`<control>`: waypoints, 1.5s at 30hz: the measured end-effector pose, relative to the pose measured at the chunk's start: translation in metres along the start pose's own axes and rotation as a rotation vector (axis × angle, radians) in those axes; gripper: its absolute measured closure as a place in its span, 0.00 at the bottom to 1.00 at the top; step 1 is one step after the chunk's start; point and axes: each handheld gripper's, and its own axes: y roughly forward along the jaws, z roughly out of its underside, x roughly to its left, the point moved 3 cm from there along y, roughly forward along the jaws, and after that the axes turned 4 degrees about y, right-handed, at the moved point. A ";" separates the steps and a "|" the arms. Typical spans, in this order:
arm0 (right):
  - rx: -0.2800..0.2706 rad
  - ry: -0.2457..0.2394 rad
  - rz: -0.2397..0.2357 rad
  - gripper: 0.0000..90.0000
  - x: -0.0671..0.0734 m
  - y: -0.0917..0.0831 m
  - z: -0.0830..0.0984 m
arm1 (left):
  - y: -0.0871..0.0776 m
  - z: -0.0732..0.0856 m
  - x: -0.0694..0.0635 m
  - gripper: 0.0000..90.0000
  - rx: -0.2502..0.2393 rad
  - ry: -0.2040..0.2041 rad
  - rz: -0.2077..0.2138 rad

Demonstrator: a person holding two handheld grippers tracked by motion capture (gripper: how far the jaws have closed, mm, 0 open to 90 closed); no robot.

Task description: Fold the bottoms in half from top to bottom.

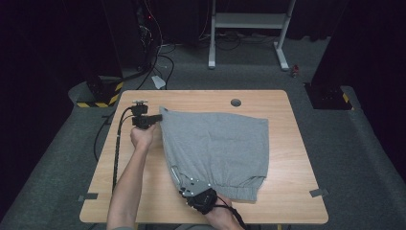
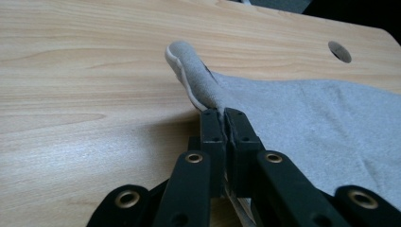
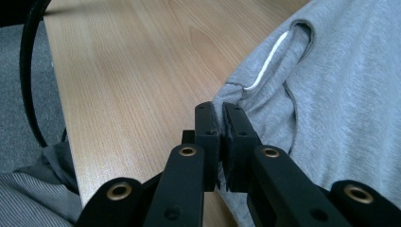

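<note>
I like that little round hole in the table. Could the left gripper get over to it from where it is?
Probably not right away. The left gripper is shut on a corner of the grey shorts, so it is busy. The way to the hole looks free, just bare table, but the shorts would drag along.

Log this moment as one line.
left hand-held gripper: shut on shorts | right hand-held gripper: shut on shorts | table: shorts spread

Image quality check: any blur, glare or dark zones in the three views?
High view: table evenly lit, surroundings almost black, picture slightly soft. Left gripper view: grey garment sharp, tool shadow on the wood, no glare. Right gripper view: fabric crisp, the links nearest the lens soft.
</note>
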 end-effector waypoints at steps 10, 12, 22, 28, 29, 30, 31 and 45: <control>-0.037 0.052 -0.102 0.96 -0.006 -0.001 -0.016 | -0.024 -0.015 0.010 0.97 -0.018 0.036 -0.015; -0.039 0.067 -0.109 0.96 -0.006 -0.002 -0.018 | -0.027 -0.016 0.010 0.97 -0.028 0.021 -0.010; -0.058 0.005 -0.119 0.96 0.003 0.003 -0.046 | -0.058 -0.029 0.032 0.97 -0.052 0.014 -0.018; -0.112 -0.029 -0.140 0.96 0.009 -0.002 -0.072 | -0.085 -0.042 0.037 0.97 -0.103 0.000 -0.022; -0.112 -0.029 -0.140 0.96 0.009 -0.002 -0.072 | -0.091 -0.044 0.038 0.97 -0.103 0.012 -0.031; -0.140 -0.030 -0.141 0.96 0.011 -0.006 -0.075 | -0.100 -0.047 0.037 0.97 -0.109 0.019 -0.034; -0.147 -0.026 -0.138 0.96 0.010 -0.009 -0.075 | -0.103 -0.049 0.036 0.97 -0.115 0.024 -0.029; -0.169 0.053 -0.080 0.96 -0.007 -0.027 -0.044 | -0.070 -0.065 -0.016 0.97 -0.105 0.118 0.029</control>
